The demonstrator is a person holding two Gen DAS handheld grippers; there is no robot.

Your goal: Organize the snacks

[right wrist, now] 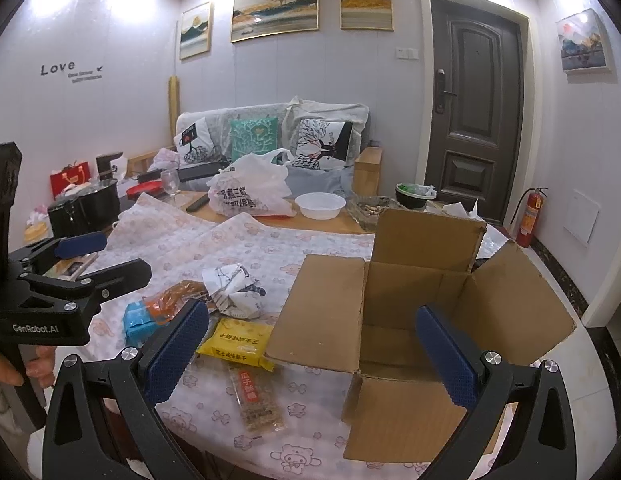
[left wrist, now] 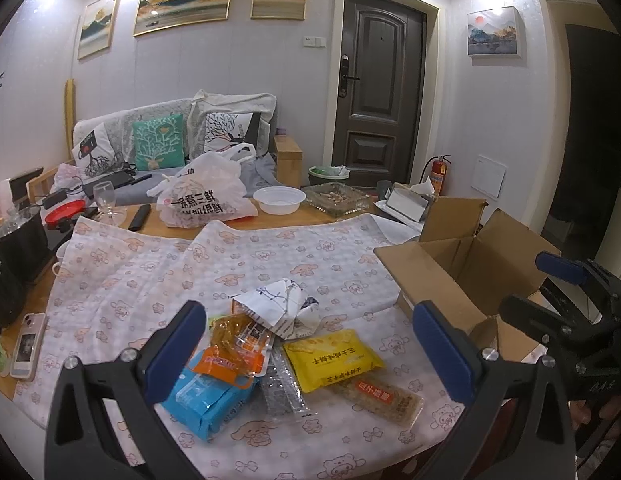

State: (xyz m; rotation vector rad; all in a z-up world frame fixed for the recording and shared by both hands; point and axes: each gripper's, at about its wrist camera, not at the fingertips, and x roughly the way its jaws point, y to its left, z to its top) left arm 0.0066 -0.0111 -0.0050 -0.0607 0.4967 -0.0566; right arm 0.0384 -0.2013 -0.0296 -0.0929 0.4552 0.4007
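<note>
Phone (left wrist: pixel 28 346): lay at the far left edge of the desk, outside the work area.
Cloth (left wrist: pixel 238 256): a patterned cover spread over the desk (left wrist: pixel 270 216), probably to give the snacks a clean sorting surface.
Left claw (left wrist: pixel 310 340): jaws stood wide apart, holding and touching nothing; it hung over the snack pile, likely lined up to pick one.
Blue packet (left wrist: pixel 202 400): leftmost and nearest of the pile, partly under the orange packet (left wrist: pixel 230 362).
Crumpled wrapper (left wrist: pixel 278 304): white, printed, at the far side of the pile.
Clear dark packet (left wrist: pixel 280 388): between the blue and yellow ones.
Yellow packet (left wrist: pixel 334 360): flat, face up, right of centre.
Seed brittle bar (left wrist: pixel 380 398): clear wrap with a red label, just right of the yellow packet, apart from the box.
Cardboard box (right wrist: pixel 410 320): right of the pile, flaps open, seemingly the destination; its interior looked empty where visible.
Right claw (right wrist: pixel 314 346): jaws wide apart, gripping nothing, poised near the box mouth.
Status: judged at the start, all snacks outside the box.
</note>
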